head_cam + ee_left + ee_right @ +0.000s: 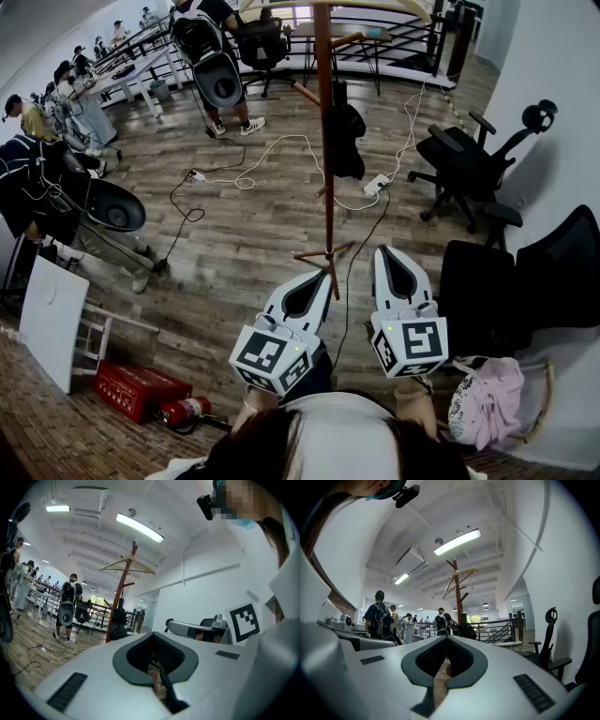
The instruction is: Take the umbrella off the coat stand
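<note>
A wooden coat stand (324, 103) rises from the plank floor ahead of me, with a wooden hanger at its top. A folded black umbrella (345, 141) hangs on its right side, partway up the pole. Both grippers are held level and well short of it. My left gripper (323, 276) is shut and holds nothing, its tip near the stand's feet in the head view. My right gripper (383, 250), just to its right, is shut and empty too. In the left gripper view the stand (123, 588) and umbrella (117, 620) stand beyond the left gripper (152, 633). The right gripper view has the stand (457, 592) and umbrella (465, 630) beyond the right gripper (446, 637).
Black office chairs (469, 173) stand to the right of the stand. White cables and a power strip (377, 185) lie on the floor around its base. People with backpacks (214, 56) stand at the back left. A fire extinguisher (183, 411) and a pink bag (487, 398) lie near me.
</note>
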